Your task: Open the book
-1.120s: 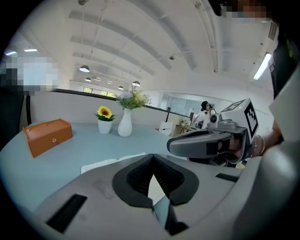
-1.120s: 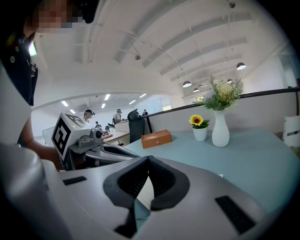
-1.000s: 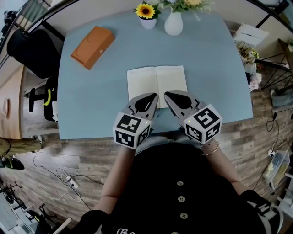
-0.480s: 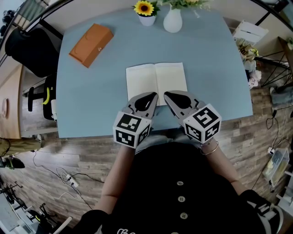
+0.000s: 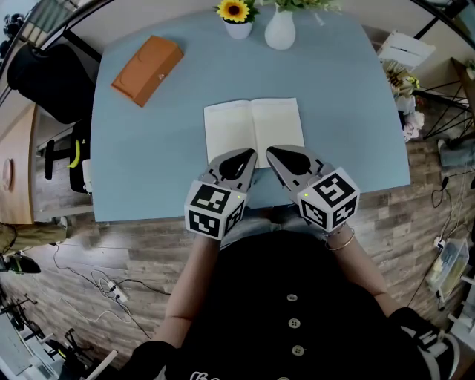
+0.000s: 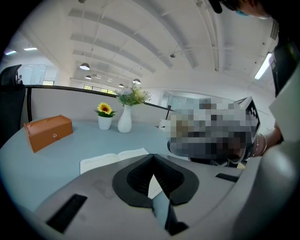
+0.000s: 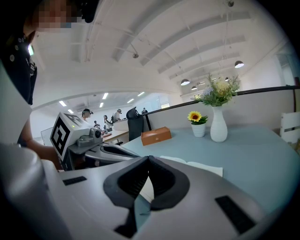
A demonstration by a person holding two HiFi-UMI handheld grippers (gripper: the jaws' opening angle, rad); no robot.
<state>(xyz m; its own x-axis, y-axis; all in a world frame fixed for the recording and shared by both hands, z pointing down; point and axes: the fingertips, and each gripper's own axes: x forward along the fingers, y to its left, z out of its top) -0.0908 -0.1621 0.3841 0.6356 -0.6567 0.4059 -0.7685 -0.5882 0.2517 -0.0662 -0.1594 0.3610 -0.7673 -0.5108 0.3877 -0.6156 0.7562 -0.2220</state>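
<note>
A book (image 5: 254, 130) lies open and flat on the blue table (image 5: 148, 163), two pale pages showing. My left gripper (image 5: 251, 154) sits at the near edge of the left page, jaws shut with nothing between them. Beside it, my right gripper (image 5: 271, 154) rests by the near edge of the right page, also shut and empty. In the left gripper view the book (image 6: 108, 161) shows just past the closed tips of the left gripper (image 6: 151, 157). In the right gripper view the book (image 7: 197, 166) lies beyond the shut right gripper (image 7: 148, 158), with the left gripper (image 7: 112, 151) alongside.
An orange box (image 5: 148, 72) lies at the table's far left. A small sunflower pot (image 5: 236, 16) and a white vase (image 5: 280, 31) stand at the far edge. A black chair (image 5: 44, 82) is off the table's left side. The person's body is at the near edge.
The head view has shifted a little, so the table and book sit slightly higher in the picture. Both grippers and the book have kept their places.
</note>
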